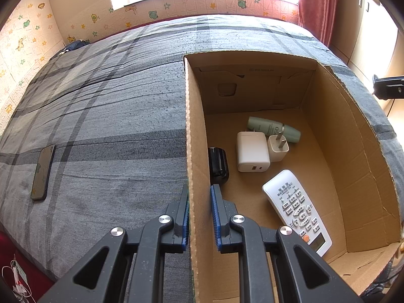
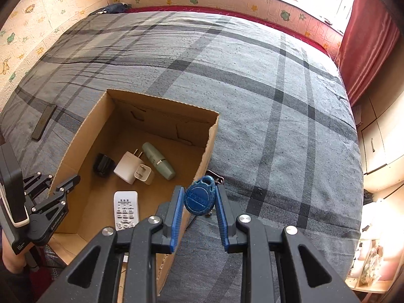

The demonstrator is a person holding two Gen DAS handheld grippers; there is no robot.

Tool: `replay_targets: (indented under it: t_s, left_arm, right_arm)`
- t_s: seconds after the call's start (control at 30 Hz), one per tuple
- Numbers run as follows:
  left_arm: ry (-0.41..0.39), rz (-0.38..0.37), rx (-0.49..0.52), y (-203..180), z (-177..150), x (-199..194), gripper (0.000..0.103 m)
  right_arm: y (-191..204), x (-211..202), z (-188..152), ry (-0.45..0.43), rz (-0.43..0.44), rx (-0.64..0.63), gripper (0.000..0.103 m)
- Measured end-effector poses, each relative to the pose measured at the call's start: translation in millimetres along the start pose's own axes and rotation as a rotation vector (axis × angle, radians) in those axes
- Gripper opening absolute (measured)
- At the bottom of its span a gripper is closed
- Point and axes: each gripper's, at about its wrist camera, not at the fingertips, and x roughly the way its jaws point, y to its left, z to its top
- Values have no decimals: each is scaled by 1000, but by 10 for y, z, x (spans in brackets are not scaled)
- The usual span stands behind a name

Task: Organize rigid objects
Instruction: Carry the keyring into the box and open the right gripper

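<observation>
R claw [image 2: 199,199] grips a round blue textured key fob [image 2: 200,197] between ribbed blue pads, above the plaid bedspread [image 2: 252,75] just right of the corrugated cardboard box [image 2: 202,161]. L claw [image 1: 200,197] clamps the box's left wall; inside ahead: white remote [image 1: 296,209], chargers.

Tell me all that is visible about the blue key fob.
The blue key fob is a rounded, teardrop-shaped tag, plastic by its look, with raised lettering too blurred to read and a loop at the top. It stands upright, clamped between the blue pads of the right hand-held gripper, above the bed beside the cardboard box.
</observation>
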Motion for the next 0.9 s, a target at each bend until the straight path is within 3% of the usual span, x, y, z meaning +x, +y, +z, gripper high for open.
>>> replay_targets:
  t_s: [0.37,0.9]
  left_arm:
    - [0,-1,0,-7,2,-5,17]
    - [0,-1,0,6,13,-6,17]
  right_arm:
    - [473,168,147,20,57,-60,26]
    - [737,933,126,148,47,-38,26]
